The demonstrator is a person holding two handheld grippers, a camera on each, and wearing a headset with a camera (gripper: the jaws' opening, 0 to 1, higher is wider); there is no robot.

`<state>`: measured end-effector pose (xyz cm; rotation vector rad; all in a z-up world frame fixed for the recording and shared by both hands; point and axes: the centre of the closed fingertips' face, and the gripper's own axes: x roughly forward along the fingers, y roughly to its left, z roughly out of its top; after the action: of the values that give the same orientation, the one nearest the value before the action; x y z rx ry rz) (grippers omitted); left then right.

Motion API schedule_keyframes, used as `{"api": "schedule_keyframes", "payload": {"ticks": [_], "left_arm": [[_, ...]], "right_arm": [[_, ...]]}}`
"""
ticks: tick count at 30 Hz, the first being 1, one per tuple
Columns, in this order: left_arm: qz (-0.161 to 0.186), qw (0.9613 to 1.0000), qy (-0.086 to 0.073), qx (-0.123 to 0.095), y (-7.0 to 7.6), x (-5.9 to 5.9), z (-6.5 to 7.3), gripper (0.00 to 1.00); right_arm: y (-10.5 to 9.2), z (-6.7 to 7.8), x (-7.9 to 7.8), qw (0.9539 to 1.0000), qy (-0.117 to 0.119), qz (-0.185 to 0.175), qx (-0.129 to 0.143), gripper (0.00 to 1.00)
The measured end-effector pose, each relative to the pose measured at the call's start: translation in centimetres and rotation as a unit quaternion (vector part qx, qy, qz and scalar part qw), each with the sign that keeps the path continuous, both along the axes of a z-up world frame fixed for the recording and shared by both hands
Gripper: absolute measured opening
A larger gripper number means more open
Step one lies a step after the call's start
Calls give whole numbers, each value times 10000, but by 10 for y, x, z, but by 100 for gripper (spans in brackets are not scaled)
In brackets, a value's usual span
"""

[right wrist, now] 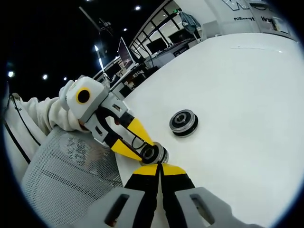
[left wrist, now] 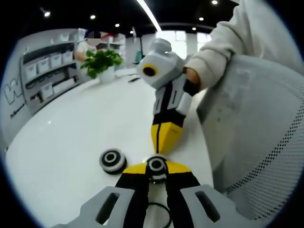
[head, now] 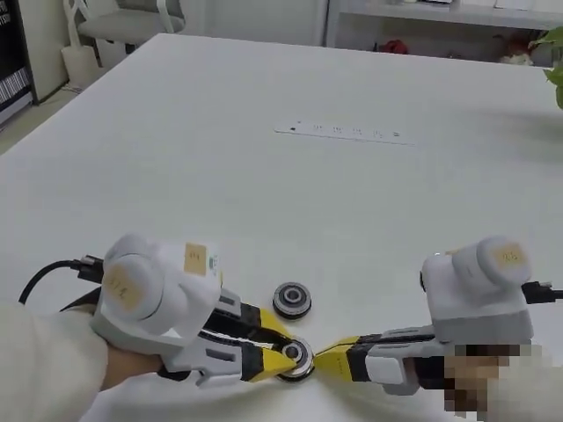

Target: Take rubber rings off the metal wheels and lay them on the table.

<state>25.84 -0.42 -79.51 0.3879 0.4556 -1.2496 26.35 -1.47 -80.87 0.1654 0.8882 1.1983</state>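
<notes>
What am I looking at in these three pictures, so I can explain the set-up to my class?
There is no robot here: a person holds a two-jawed hand tool in each hand. The head view comes from a camera on their head, and the two round views come from cameras riding on the tools. The left gripper is clamped on a small metal wheel near the white table edge. The right gripper, jaws closed, points its tips at that wheel. A second wheel lies nearby.

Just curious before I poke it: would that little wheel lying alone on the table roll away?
The loose wheel lies flat, so a push would probably slide it, not roll it. It looks metal, so likely stiff and heavy for its size. Its dark rim may grip the table.
</notes>
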Motion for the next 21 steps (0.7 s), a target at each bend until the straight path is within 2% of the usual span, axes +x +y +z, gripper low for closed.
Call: {"api": "schedule_keyframes", "payload": {"ticks": [21], "left_arm": [[-62, 10000, -8, 20, -1, 0, 0, 13]], "right_arm": [[-1, 8, 0, 9991, 335, -172, 168, 0]]}}
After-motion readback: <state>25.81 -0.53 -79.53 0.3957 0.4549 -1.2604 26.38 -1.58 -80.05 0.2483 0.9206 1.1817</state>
